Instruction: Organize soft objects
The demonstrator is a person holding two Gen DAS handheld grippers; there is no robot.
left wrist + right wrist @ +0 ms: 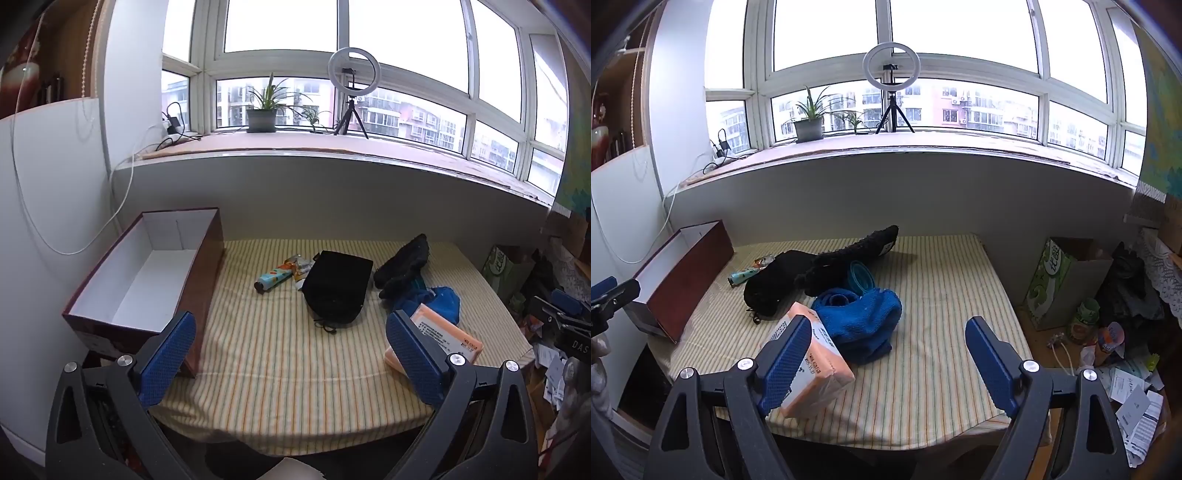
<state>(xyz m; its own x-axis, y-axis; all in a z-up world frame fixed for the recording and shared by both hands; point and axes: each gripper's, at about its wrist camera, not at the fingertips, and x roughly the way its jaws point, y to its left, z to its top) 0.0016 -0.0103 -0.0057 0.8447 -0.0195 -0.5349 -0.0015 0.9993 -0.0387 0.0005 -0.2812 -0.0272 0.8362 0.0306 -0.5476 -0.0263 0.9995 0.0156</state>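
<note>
Both hand-held grippers hover above the near edge of a worktop covered with a striped cloth (280, 369). Left hand-held gripper (291, 354) has its blue fingers spread wide with nothing between them. Right hand-held gripper (886, 365) is also spread wide and holds nothing, its fingers tilted down toward the cloth.

Just beyond the right gripper's left finger lies an orange wrapped pack (816, 365) near the front edge of the worktop. A crumpled blue towel (860, 317) touches the pack on its far side. Behind the towel sits a small teal item (860, 277), partly hidden, and a black fuzzy piece of fabric (853, 254) stretches toward the back of the worktop. Beside these, near the middle of the worktop, lies a black pouch (338, 291) with a thin cord at its near end. Left of the pouch are a small patterned tube (273, 278) and a crinkled packet (301, 267), which touches the pouch.

An open red-brown box (147, 280) with a white inside stands along the left edge of the worktop. It holds nothing.

Farther back, a window ledge carries a potted plant (262, 110) and a ring light (352, 88) on a tripod.
</note>
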